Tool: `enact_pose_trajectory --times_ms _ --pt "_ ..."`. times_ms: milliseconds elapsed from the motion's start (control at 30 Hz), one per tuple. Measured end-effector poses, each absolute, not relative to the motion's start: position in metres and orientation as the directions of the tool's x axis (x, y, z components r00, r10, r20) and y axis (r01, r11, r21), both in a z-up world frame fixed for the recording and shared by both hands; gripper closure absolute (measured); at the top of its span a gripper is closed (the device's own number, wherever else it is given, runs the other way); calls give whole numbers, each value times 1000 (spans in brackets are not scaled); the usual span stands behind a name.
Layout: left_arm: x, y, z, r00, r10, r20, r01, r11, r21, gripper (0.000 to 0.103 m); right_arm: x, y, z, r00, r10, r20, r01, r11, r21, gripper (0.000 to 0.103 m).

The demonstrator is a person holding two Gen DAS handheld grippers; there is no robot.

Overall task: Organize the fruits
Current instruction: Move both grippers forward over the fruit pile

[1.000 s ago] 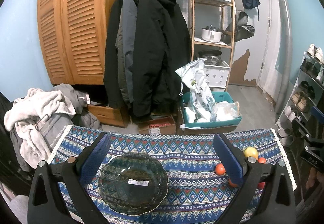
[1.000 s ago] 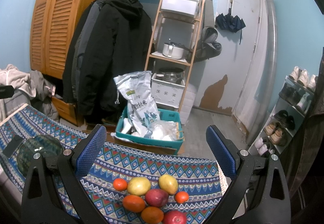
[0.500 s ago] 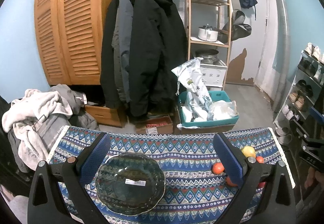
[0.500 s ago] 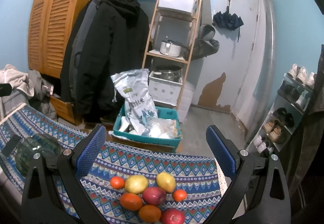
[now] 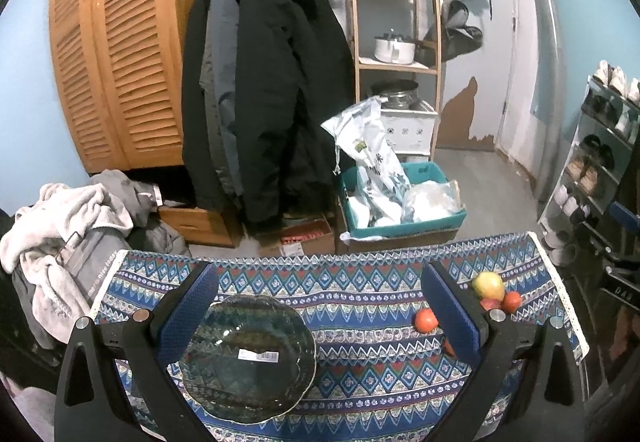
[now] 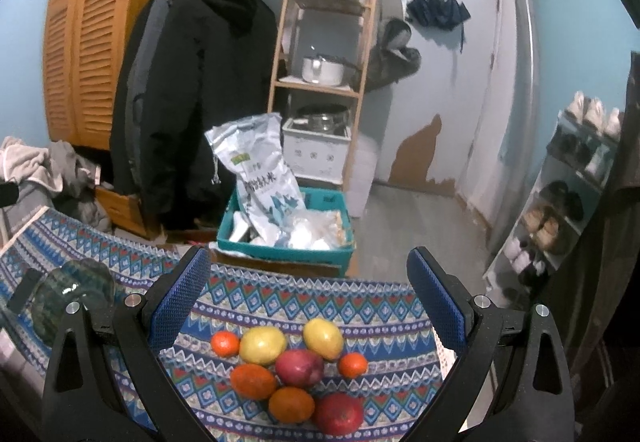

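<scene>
A dark glass plate (image 5: 248, 358) with a white sticker lies on the patterned cloth (image 5: 360, 282), under my open left gripper (image 5: 318, 306). Nothing sits between its blue pads. Off to the right lies a cluster of fruit: a yellow apple (image 5: 488, 284) and small oranges (image 5: 426, 320). In the right wrist view my right gripper (image 6: 308, 290) hovers open just above that pile: two yellow fruits (image 6: 262, 344), a dark red one (image 6: 299, 367), a red apple (image 6: 338, 412) and several oranges (image 6: 253, 381). The plate (image 6: 68, 298) shows at the far left.
The table's far edge drops to a floor with a teal crate (image 5: 404, 210) of bags, a cardboard box (image 5: 304, 242) and hanging coats (image 5: 272, 90). A heap of clothes (image 5: 60, 226) lies left. A shoe rack (image 6: 560, 202) stands right.
Both grippers have drawn slightly nearer the table and tilted down; the plate and the fruit sit a little higher in their views. Both stay open.
</scene>
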State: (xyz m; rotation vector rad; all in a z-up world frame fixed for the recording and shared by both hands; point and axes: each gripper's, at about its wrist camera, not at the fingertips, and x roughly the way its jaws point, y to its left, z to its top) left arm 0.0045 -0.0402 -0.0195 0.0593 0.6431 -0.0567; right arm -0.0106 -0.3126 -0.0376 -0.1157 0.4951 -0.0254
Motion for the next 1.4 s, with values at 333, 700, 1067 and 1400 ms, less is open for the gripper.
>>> enact_pose_trajectory --times_ms 333,700,1067,1400 --pt "17 -72 -50 739 -76 -670 149 988 52 1 -10 -342 -63 830 -99 -549 39 992 -119 6" --pt "29 -114 -97 637 -125 -761 233 972 35 1 -8 -383 -110 738 -119 -664 65 992 -105 6" --pt "39 -144 -148 539 -123 -833 301 952 53 1 -7 -410 -159 626 -111 -772 74 994 -84 6" --pt "48 -159 -186 470 -94 -878 326 942 74 1 -3 -414 -197 520 -85 -850 30 996 -82 6"
